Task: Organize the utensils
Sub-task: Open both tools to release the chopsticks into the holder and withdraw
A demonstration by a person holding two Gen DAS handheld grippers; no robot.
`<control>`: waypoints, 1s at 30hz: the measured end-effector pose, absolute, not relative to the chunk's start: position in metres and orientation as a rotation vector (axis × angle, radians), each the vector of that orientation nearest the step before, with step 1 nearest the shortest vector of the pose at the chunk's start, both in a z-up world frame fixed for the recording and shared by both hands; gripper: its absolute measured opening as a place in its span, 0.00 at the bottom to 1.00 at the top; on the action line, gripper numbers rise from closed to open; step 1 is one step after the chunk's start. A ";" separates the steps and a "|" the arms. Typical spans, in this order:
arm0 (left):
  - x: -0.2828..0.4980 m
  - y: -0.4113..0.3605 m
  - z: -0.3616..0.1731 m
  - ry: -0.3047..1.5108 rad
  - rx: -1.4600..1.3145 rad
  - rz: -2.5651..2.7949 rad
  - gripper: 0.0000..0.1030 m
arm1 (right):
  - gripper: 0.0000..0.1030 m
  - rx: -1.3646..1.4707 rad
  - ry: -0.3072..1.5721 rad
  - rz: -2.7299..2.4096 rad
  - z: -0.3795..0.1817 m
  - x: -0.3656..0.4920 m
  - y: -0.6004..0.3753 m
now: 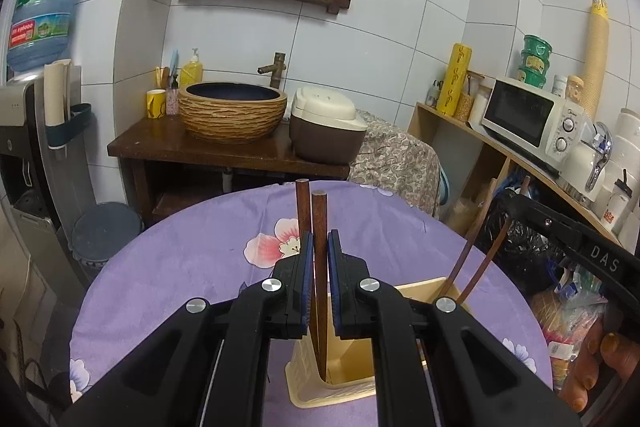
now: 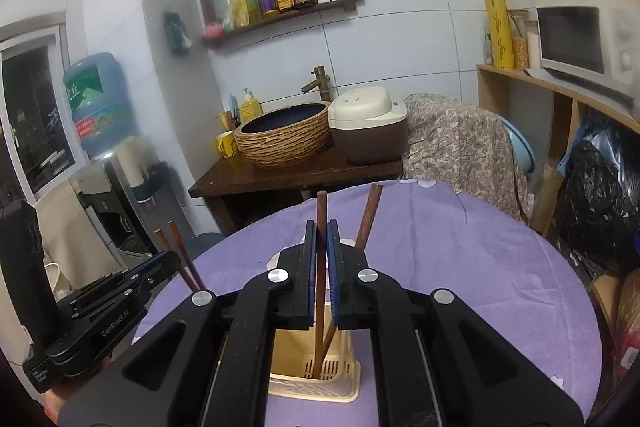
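**Chopsticks going into the holder**

Left tool (image 1: 319,267) clenched on a chopstick pair (image 1: 320,223); right tool (image 2: 321,259) clenched on another pair (image 2: 321,215). Both pairs tipped into the cream holder (image 1: 416,291) at the near edge of the tabletop (image 1: 192,267), not yet released. Holder's floor hidden behind the tools; other utensils not visible.

black grippers (image 1: 319,259) with blue pads (image 1: 307,283) and silver screws (image 1: 271,284).

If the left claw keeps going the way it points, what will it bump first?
Probably the cream holder on the table: it sits just below the left claw, whose chopsticks already dip inside. Depth is hard to judge.
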State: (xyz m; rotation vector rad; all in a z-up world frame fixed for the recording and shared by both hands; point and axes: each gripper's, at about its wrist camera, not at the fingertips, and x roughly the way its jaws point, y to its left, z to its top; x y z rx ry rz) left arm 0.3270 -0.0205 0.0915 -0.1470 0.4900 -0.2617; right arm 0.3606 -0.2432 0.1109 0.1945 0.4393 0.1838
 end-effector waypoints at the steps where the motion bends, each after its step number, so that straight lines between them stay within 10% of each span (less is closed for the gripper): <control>1: 0.327 -0.021 0.091 0.490 -0.148 -0.262 0.08 | 0.06 0.198 0.438 0.185 0.111 0.361 -0.244; 4: 0.326 -0.022 0.092 0.493 -0.147 -0.263 0.13 | 0.07 0.211 0.443 0.190 0.110 0.361 -0.245; 7: 0.317 -0.020 0.093 0.476 -0.155 -0.269 0.49 | 0.15 0.210 0.438 0.192 0.110 0.357 -0.247; 9: 0.310 -0.018 0.094 0.461 -0.163 -0.274 0.56 | 0.46 0.213 0.422 0.193 0.110 0.352 -0.248; 14: 0.281 -0.009 0.092 0.435 -0.163 -0.275 0.73 | 0.58 0.211 0.386 0.186 0.112 0.330 -0.254; 30: 0.198 0.008 0.000 0.656 -0.029 -0.238 0.85 | 0.78 0.095 0.537 0.115 0.022 0.214 -0.252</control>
